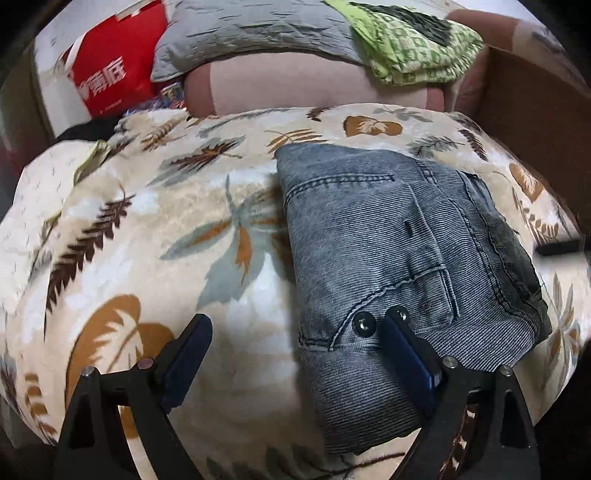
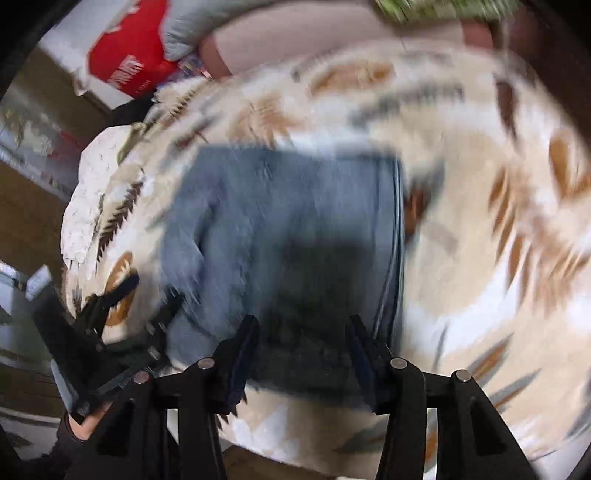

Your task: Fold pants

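Folded grey-blue jeans (image 1: 399, 258) lie on a leaf-patterned blanket (image 1: 147, 221). My left gripper (image 1: 297, 328) is open and straddles the jeans' near left edge. Its right finger (image 1: 402, 339) lies over the denim beside a metal rivet, and its left finger is over the blanket. The right wrist view is blurred by motion. There, my right gripper (image 2: 303, 332) hangs over the near end of the jeans (image 2: 288, 221), jaws apart with nothing pinched between them. The left gripper (image 2: 110, 314) shows at the lower left of that view, with a hand (image 2: 85, 424) behind it.
Beyond the blanket are a pink cushion (image 1: 295, 85), a grey pillow (image 1: 258, 33), a green patterned cloth (image 1: 417, 48) and a red bag (image 1: 114, 74). A brown cardboard wall (image 1: 535, 110) stands at the right. Brown floor (image 2: 29, 221) shows to the left of the blanket.
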Motion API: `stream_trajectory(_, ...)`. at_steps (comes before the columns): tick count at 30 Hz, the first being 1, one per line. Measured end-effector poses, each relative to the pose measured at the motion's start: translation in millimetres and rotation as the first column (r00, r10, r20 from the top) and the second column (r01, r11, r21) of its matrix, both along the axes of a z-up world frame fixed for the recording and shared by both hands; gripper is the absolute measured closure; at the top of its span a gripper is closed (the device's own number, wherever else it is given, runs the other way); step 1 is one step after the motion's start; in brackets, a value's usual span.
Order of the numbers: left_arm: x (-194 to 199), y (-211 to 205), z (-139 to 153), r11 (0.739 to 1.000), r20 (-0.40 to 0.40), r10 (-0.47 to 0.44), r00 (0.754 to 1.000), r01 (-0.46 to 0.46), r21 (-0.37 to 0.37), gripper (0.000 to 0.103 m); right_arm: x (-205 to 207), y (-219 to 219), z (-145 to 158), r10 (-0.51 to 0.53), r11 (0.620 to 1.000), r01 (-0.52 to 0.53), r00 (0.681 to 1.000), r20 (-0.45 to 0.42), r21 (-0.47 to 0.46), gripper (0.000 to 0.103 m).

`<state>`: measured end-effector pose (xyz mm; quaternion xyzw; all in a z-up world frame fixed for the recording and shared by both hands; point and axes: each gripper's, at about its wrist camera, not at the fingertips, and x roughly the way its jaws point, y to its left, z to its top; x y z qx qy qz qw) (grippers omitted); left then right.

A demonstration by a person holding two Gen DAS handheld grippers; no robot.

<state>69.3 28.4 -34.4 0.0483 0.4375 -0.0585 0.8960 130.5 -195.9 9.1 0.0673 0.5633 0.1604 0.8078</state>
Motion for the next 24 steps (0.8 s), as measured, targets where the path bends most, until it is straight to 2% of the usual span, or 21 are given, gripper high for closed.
stream_trajectory(3,0.9,5.7,-3.3,0.999,-0.013,0.006,1.000,-0.006,-0.039,0.009,33.2,33.3,36.5,0.072,0.997,-0.069,0.996,0.062,-0.047,0.033)
stream_trajectory(5,0.1,6.1,-3.3,0.999,-0.008,-0.005,1.000,0.005,-0.038,0.009,55.8,64.6,47.5,0.146,0.986,-0.138,0.986,0.079,-0.092,0.032)
stream_trajectory(7,-0.3,6.9,-2.6,0.999,-0.004,-0.011,1.000,0.011,-0.039,0.009,83.1,89.7,47.3,0.189,0.980,-0.185,0.981,0.044,-0.067,0.032)
stream_trajectory(10,1.8,9.4,-4.1,0.998,-0.010,-0.019,1.000,0.018,-0.052,0.009,116.2,114.5,21.4,0.222,0.972,-0.216,0.974,-0.054,0.095,0.032)
stream_trajectory(11,2.8,10.5,-4.5,0.998,-0.014,-0.021,1.000,0.021,-0.060,0.009,121.2,115.5,3.1,0.210,0.976,-0.203,0.973,-0.094,0.084,0.032)
stream_trajectory(13,3.8,11.5,-5.4,0.997,-0.022,-0.025,0.999,0.023,-0.075,0.009,130.4,110.2,-43.9,0.139,0.990,-0.142,0.970,-0.198,0.003,0.034)
stream_trajectory(14,4.3,11.7,-6.0,0.996,-0.025,-0.026,0.999,0.024,-0.080,0.009,131.5,100.6,-61.5,0.112,0.994,-0.106,0.967,-0.229,0.041,0.035)
stream_trajectory(16,4.3,13.0,-5.6,0.996,-0.028,-0.030,0.999,0.028,-0.089,0.009,129.1,98.0,-51.9,0.096,0.994,-0.084,0.975,-0.199,0.070,0.034)
stream_trajectory(21,6.3,13.7,-6.5,0.994,-0.037,-0.038,0.999,0.034,-0.099,0.009,143.4,140.1,7.5,0.190,0.976,-0.199,0.976,-0.103,-0.089,0.033)
stream_trajectory(23,7.8,14.9,-7.2,0.994,-0.038,-0.041,0.998,0.037,-0.102,0.009,156.5,166.4,15.1,0.244,0.947,-0.255,0.967,-0.080,-0.197,0.020)
stream_trajectory(24,7.6,15.2,-7.3,0.994,-0.038,-0.041,0.998,0.037,-0.104,0.009,164.6,182.4,12.3,0.277,0.921,-0.292,0.956,-0.095,-0.260,0.016)
